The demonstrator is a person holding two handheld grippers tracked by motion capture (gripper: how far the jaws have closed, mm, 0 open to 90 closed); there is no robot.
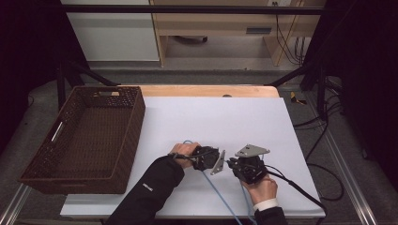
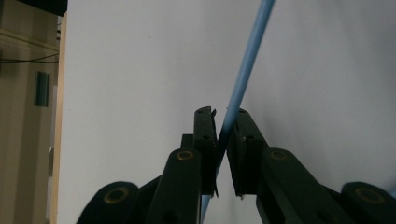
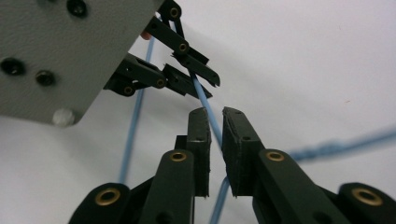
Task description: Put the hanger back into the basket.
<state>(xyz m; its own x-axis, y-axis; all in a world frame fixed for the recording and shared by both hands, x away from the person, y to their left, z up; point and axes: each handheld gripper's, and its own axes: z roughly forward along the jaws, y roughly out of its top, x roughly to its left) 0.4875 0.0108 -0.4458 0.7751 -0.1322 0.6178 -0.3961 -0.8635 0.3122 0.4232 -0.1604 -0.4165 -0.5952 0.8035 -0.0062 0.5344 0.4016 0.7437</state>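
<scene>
A white sheet (image 1: 211,117) covers the wooden table (image 1: 206,90), bearing a blue cable (image 1: 217,197).

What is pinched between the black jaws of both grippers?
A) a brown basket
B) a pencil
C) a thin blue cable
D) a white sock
C: the thin blue cable runs between the jaws of the left gripper, which close on it, and it passes on between the jaws of the right gripper too; the brown basket sits apart at the left of the table.
</scene>
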